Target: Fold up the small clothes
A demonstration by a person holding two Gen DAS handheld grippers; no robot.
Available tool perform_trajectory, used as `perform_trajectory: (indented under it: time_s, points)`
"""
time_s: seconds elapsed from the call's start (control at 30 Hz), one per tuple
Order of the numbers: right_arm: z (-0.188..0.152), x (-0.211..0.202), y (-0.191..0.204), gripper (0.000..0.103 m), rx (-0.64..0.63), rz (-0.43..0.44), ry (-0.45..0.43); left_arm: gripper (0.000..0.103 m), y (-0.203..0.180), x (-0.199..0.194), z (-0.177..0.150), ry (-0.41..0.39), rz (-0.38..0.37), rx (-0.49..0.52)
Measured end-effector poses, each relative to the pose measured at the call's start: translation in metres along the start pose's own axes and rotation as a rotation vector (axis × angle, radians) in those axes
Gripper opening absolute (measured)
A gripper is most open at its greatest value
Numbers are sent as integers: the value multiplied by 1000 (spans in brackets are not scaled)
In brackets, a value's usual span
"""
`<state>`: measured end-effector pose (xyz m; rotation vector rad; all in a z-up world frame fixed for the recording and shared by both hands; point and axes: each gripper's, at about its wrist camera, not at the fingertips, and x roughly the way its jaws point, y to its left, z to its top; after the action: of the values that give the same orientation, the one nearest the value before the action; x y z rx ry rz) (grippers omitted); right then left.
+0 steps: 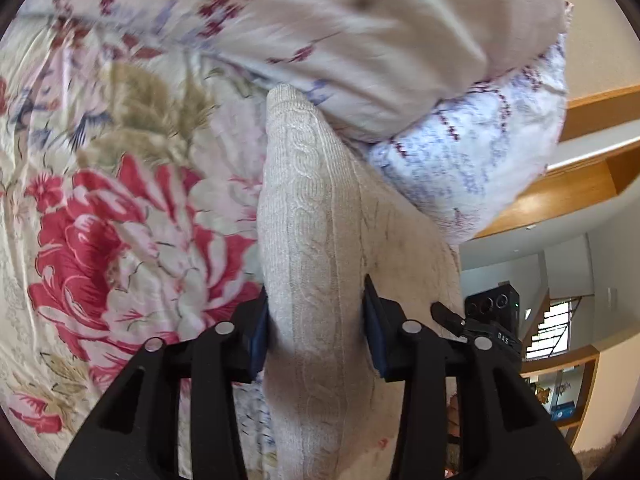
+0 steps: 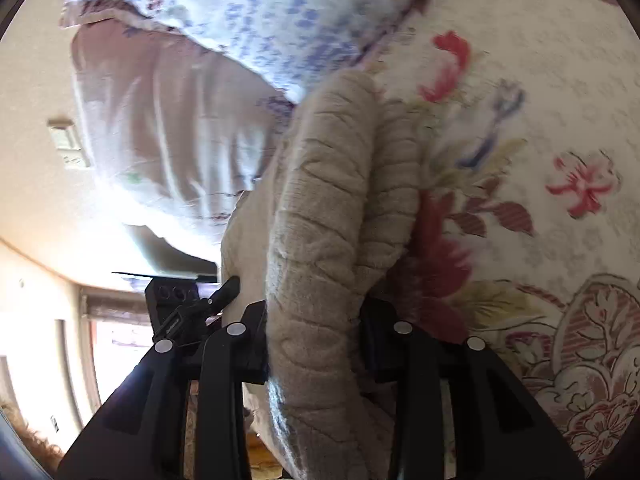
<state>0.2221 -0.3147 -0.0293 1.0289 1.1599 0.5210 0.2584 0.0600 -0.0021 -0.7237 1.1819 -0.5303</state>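
A beige cable-knit garment (image 1: 308, 216) hangs stretched between both grippers above a floral bedspread (image 1: 120, 216). My left gripper (image 1: 316, 328) is shut on one bunched part of it, the knit filling the gap between the blue pads. My right gripper (image 2: 316, 340) is shut on another bunched, ribbed part of the same garment (image 2: 324, 208). Each gripper shows in the other's view: the right one in the left wrist view (image 1: 490, 320), the left one in the right wrist view (image 2: 188, 304).
Two floral pillows (image 1: 360, 32) lie stacked at the head of the bed, close behind the garment. Wooden shelving (image 1: 592, 148) and a window (image 1: 548, 328) stand off the bed's side. The bedspread (image 2: 540, 160) spreads beneath.
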Motion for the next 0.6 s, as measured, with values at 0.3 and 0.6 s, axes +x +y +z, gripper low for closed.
perform_trajectory:
  time_s: [0.3,0.6]
  points:
    - [3,-7,29,48,-81,-171,-49,60,-34,-12,-6,-90,165,160]
    - [6,-26,44,24,-201,-237,-148,65,-101,-34,-37,-196,267,497]
